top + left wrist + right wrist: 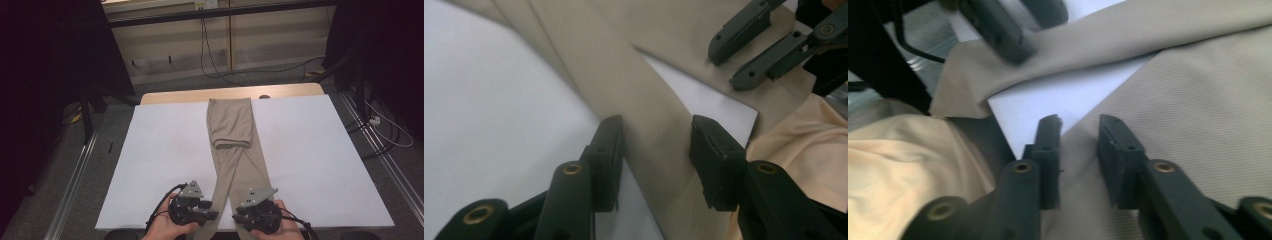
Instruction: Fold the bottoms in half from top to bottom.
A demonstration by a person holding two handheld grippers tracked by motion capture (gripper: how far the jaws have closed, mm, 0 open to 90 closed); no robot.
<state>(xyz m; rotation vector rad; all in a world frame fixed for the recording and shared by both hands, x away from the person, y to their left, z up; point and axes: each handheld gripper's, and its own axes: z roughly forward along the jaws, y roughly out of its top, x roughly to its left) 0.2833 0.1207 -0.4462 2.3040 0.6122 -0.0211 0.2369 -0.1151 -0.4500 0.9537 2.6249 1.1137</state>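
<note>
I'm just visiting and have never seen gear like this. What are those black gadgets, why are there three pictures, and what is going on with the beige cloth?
There is no robot arm here: a person holds a hand-operated clamp in each hand, the left gripper and the right gripper. The wide picture comes from a camera fixed above the person's side of the table. The other two come from small cameras riding on each clamp, looking along its two black jaws.

On the white table lies a pair of beige trousers, its far end folded back on itself and the two legs spreading towards the person. Each clamp has its jaws on either side of one leg's edge near the table's front. There is cloth between the jaws, but they do not look pressed together yet, so nothing is lifted.
</note>
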